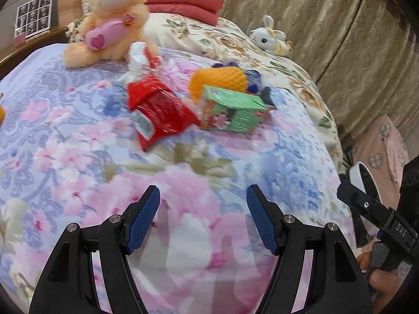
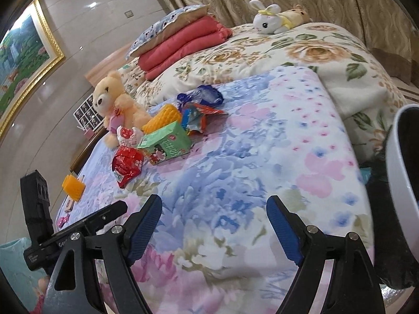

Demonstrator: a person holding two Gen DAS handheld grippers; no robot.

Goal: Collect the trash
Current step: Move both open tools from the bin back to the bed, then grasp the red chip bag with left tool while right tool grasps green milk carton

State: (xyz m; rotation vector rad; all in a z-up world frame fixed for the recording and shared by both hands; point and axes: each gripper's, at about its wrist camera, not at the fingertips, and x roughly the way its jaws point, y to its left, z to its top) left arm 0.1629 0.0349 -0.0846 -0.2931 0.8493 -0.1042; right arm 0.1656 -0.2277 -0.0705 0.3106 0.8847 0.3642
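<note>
Trash lies on a floral blanket on a bed. A red snack wrapper lies next to a green carton, with an orange foam net and a blue wrapper behind. In the right wrist view I see the red wrapper, the green carton, the orange net, a blue wrapper and a colourful wrapper. My left gripper is open and empty, short of the trash. My right gripper is open and empty. A white bin with a black liner stands at the right edge.
A peach teddy bear sits behind the trash. A white plush rabbit lies on the far floral quilt. Red cushions are stacked at the head. A second orange net lies at the blanket's left edge.
</note>
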